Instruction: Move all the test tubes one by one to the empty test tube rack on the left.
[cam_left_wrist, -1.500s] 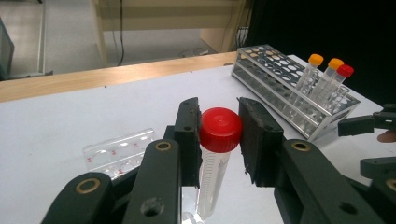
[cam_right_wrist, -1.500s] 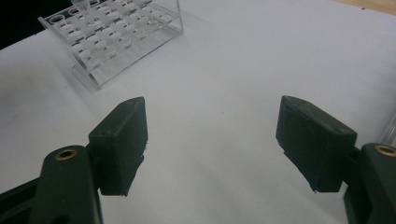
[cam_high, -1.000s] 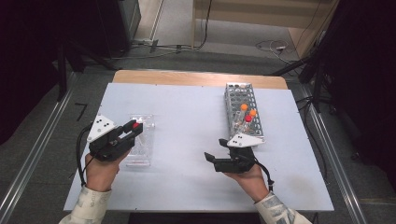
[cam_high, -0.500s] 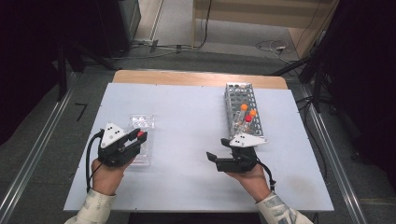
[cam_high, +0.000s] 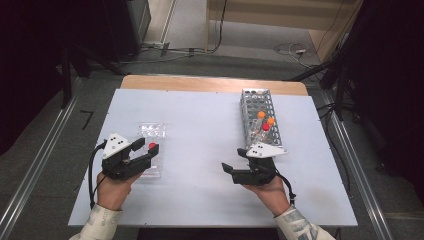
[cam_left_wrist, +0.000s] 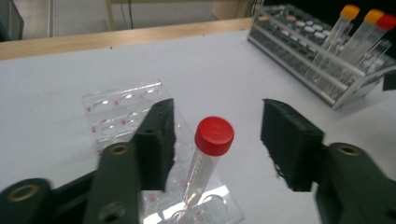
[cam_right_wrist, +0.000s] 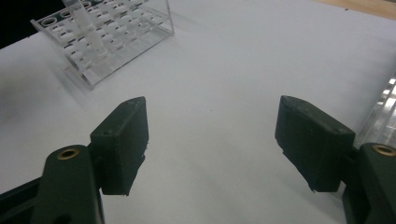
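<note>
While wide open, left gripper (cam_left_wrist: 217, 140) straddles tube (cam_left_wrist: 208, 156)

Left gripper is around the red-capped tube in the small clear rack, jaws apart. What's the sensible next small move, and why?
Probably close the left gripper on the tube. Its jaws stand open on either side of the tube just below the red cap, not touching it, and the tube stands tilted in the clear rack. The right gripper is open over bare table, holding nothing.

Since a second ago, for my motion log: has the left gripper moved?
Yes. The left gripper has pulled back toward the person along the clear well plate, uncovering its far end.
</note>
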